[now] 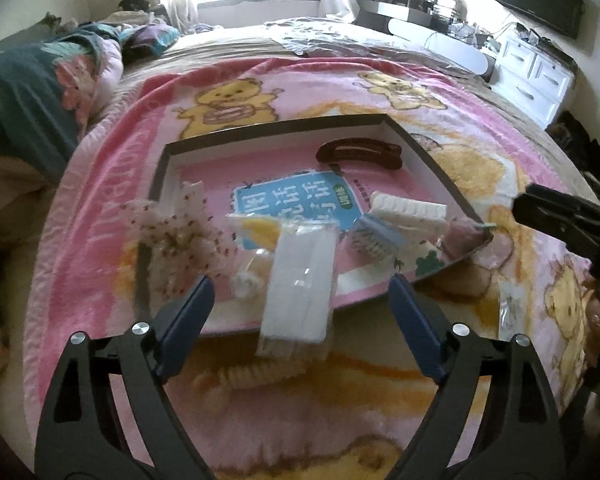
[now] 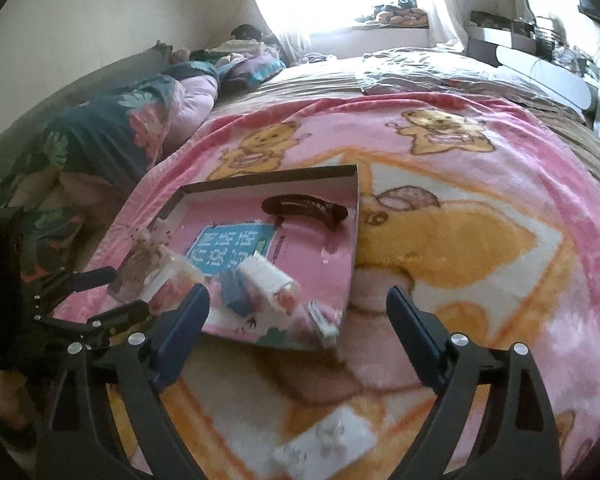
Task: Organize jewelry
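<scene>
While Chinese characters show on the blue label (image 1: pixel 296 204) inside the tray (image 1: pixel 276 130), both the left gripper (image 1: pixel 300 300) and the right gripper (image 2: pixel 298 312) gape empty above its hair clips (image 1: pixel 360 154).

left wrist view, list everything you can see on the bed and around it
box lid tray: one, dark rim, pink lining, on blanket
hair clip: one, dark brown, far end of tray
white packet: one, overhanging tray's near edge
floral bow: one, pale with red specks, tray's left side
blue comb clip: one, right side of tray
spiral hair tie: one, cream, on blanket before tray
blanket: one, pink, yellow bears
left gripper: open, over packet
right gripper: open, over tray's near corner
</scene>
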{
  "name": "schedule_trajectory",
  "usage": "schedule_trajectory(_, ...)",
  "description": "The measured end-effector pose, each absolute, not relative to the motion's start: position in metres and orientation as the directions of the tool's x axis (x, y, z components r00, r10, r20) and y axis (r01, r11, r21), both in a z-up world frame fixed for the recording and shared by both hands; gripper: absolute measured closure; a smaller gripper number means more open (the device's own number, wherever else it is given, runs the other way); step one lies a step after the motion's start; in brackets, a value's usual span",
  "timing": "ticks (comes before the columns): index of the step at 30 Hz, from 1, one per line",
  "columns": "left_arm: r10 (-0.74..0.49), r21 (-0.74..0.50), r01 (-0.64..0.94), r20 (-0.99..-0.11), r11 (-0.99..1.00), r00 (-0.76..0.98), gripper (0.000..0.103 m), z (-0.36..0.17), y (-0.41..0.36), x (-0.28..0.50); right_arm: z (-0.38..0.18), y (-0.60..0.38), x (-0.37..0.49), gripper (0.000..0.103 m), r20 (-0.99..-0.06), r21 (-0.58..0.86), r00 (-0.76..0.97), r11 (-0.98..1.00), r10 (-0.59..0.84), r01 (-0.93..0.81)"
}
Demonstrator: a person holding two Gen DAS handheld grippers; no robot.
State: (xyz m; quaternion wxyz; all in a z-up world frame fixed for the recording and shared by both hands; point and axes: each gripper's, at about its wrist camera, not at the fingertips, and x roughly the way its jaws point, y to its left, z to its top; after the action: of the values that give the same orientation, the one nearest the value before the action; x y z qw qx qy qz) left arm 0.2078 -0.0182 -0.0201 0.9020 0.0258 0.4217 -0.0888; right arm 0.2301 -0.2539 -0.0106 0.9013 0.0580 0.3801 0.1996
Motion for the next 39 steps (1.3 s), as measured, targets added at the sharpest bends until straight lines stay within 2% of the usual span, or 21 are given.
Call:
schedule_trajectory(2,-0.135,-0.032,0.171,-0.761,0.985,0.634,0.017,-0.019,-0.013,0.2,-0.015,-0.257,0.219,0.012,-0.671,0.268,0.622,0.914,0.404,-0.304)
schedule_trajectory(13,-0.116,-0.066,0.105,-0.8,0.992,0.589,0.016,-0.045,0.021,0.164,-0.047,-0.254,0.176,0.012,-0.735,0.261,0.566,0.926,0.373,-0.271)
schedule_trajectory(20,-0.167,-0.168,0.047,-0.823,0.985,0.543,0.016,-0.07,0.039,0.159,-0.059,-0.254,0.166,0.012,-0.764,0.26,0.545,0.938,0.346,-0.231)
schedule_trajectory(22,-0.186,-0.205,0.025,-0.822,0.978,0.538,0.012,-0.076,0.043,0.162,-0.064,-0.256,0.166,0.011,-0.77,0.275,0.536,0.938,0.346,-0.21)
schedule_trajectory(25,-0.227,-0.259,0.015,-0.815,0.966,0.533,0.01,-0.081,0.044,0.167,-0.073,-0.259,0.169,0.006,-0.79,0.288,0.509,0.94,0.341,-0.183)
schedule_trajectory(33,-0.209,-0.239,0.016,-0.813,0.971,0.543,0.01,-0.087,0.024,0.187,-0.088,-0.265,0.182,0.005,-0.785,0.382,0.485,0.917,0.386,-0.112)
schedule_trajectory(35,-0.189,-0.216,0.017,-0.813,0.976,0.55,0.01,-0.088,0.017,0.192,-0.089,-0.259,0.184,0.007,-0.791,0.35,0.49,0.928,0.367,-0.129)
schedule_trajectory(36,-0.175,-0.201,0.014,-0.815,0.979,0.552,0.01,-0.09,0.015,0.194,-0.089,-0.253,0.183,0.016,-0.795,0.314,0.499,0.938,0.344,-0.147)
schedule_trajectory(37,-0.167,-0.192,0.014,-0.815,0.981,0.555,0.01,-0.091,0.012,0.196,-0.089,-0.247,0.182,0.034,-0.801,0.279,0.503,0.945,0.326,-0.167)
schedule_trajectory(39,-0.147,-0.17,0.01,-0.819,0.985,0.554,0.018,-0.093,0.009,0.199,-0.089,-0.24,0.181,0.049,-0.807,0.229,0.509,0.953,0.299,-0.197)
